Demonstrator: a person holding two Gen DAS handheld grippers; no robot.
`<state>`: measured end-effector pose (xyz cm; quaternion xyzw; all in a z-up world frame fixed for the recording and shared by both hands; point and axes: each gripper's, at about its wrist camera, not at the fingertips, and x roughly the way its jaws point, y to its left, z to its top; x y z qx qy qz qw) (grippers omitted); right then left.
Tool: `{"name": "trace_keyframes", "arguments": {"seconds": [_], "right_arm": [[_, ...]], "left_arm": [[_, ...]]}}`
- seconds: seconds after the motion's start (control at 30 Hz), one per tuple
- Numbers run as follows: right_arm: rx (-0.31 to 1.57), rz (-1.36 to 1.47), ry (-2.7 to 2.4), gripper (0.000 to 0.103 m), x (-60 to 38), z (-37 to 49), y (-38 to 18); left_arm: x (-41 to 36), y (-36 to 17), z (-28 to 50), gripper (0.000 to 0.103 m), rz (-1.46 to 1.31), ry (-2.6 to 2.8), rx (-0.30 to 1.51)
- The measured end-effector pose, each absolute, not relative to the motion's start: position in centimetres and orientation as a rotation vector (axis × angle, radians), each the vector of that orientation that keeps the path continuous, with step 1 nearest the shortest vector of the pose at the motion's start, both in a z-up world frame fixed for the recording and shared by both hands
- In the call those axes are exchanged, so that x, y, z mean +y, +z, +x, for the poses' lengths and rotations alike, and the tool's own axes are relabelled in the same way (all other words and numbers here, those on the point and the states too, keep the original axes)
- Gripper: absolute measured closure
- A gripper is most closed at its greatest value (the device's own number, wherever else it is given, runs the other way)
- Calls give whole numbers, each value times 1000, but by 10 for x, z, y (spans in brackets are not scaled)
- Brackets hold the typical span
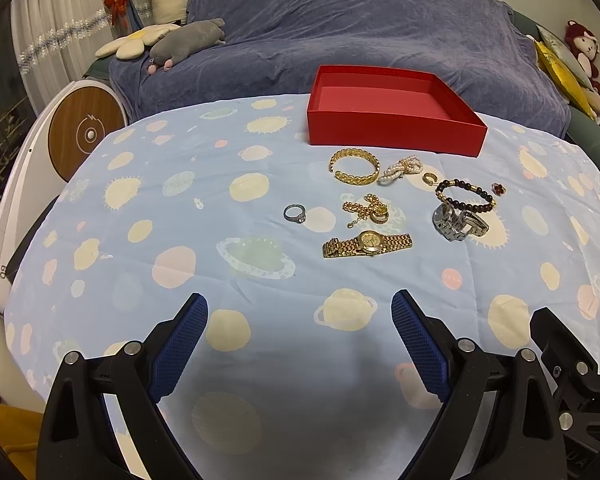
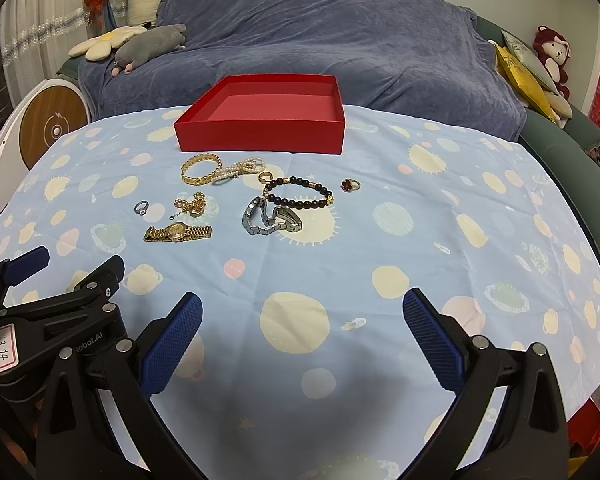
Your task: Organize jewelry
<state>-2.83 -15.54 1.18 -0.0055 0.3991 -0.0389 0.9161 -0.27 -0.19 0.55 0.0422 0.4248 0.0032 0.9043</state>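
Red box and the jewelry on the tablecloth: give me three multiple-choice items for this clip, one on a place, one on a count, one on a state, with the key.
1. Where does the gold watch lie relative to the red box?
A. inside it
B. on the tablecloth, nearer the tongs than the box
C. behind it

2. How many watches are in view?
A. one
B. two
C. four

3. What state is the left tongs in?
A. open, holding nothing
B. shut on the silver ring
C. shut on a bracelet

Key: 1 B, the gold watch is the piece closest to the cameras, with the box beyond it. 2 B, the gold watch and a silver watch. 3 A, both blue fingers stand wide apart with only cloth between; the right tongs are the same.
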Motion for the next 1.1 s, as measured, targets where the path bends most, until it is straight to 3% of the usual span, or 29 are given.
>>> {"name": "trace_keyframes", "arguments": {"seconds": [1.1], "right_arm": [[823,-6,-79,5,-157,-29,11]], "left_arm": [[-4,4,-3,13,83,12,880]]}}
